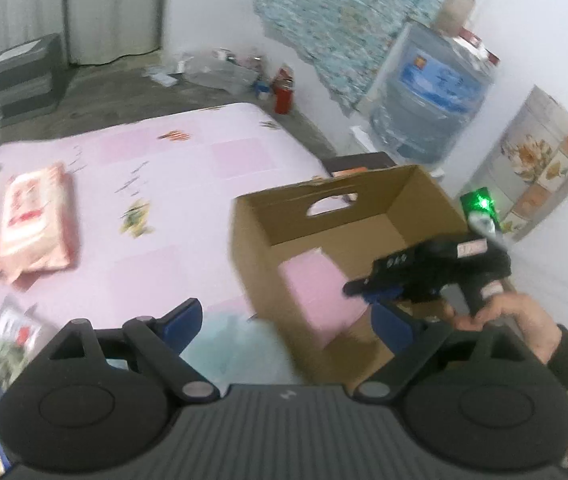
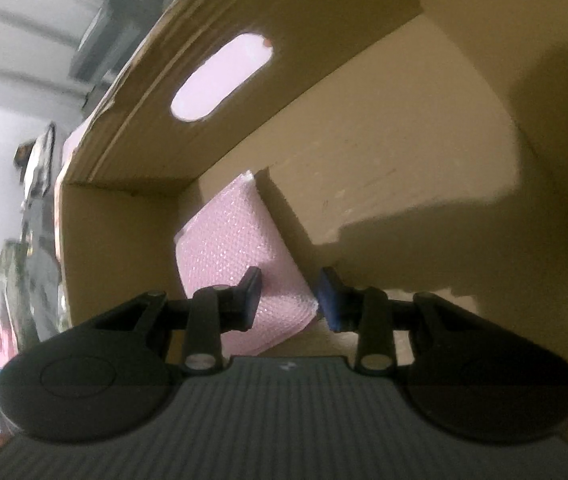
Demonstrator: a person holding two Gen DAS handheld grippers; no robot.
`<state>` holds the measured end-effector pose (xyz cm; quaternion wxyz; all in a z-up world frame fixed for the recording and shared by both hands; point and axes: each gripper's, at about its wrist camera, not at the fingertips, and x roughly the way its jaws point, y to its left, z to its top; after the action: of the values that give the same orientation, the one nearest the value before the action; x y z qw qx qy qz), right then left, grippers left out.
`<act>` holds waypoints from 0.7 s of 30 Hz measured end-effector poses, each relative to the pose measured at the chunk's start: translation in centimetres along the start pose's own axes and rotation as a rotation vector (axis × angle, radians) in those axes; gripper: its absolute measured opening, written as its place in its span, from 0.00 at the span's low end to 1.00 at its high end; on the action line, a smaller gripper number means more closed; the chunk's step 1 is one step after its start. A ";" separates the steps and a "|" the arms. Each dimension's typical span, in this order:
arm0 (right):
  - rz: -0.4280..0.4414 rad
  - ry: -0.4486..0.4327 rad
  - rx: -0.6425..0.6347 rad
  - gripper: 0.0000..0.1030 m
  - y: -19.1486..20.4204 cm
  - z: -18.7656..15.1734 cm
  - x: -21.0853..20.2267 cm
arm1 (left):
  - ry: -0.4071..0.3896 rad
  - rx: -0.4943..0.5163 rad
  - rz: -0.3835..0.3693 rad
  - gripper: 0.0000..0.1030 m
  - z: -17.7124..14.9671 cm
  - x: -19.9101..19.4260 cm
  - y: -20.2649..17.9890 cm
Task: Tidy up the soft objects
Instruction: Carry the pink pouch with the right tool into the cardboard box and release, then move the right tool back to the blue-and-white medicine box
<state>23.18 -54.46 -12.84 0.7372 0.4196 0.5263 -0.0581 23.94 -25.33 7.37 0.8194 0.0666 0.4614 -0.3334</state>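
While the right gripper reaches into the box, the scene reads as follows.

Cardboard box [image 1: 268, 220]: open-topped, standing on the pink sheet at about 4 o'clock in the left wrist view, with an oval handle hole [image 2: 222, 78] in one wall.

Pink pad [image 2: 240, 256]: a bubble-textured soft piece lying on the box floor against a wall; in the left view it shows at the box's 6 o'clock.

Right gripper [image 2: 290, 300]: inside the box, fingers parted by a moderate gap with the pad's near corner between them; whether the pads press on it I cannot tell.

Left gripper [image 1: 284, 320]: fingers spread wide, holding nothing, hovering over the sheet beside the box's near wall.

Tissue pack [image 1: 38, 220]: pink and white, lying on the sheet at 9 o'clock, well apart from the box.

Pink sheet [image 1: 188, 168]: patterned, covering the surface under everything.

Water bottle [image 1: 432, 96]: large, blue, at 2 o'clock by the wall.
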 end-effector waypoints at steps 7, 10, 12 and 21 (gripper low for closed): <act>-0.036 -0.068 0.035 0.28 2.8 -0.5 1.6 | -0.030 -0.103 0.070 0.90 -5.4 -2.6 5.5; -0.051 -0.103 0.033 0.28 3.7 -1.1 2.1 | -0.042 -0.156 0.091 0.90 -7.4 -3.5 7.5; -0.062 -0.126 0.037 0.28 4.3 -1.7 2.2 | -0.058 -0.182 0.108 0.90 -8.8 -4.2 8.9; -0.053 -0.179 -0.011 0.31 4.0 -3.6 -0.8 | -0.133 -0.275 0.165 0.92 -13.5 -8.5 13.4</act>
<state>22.38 -49.74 -10.28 0.7819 0.3946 0.4696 -0.1119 19.49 -5.25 3.85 0.8740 -0.0305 0.4406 -0.2026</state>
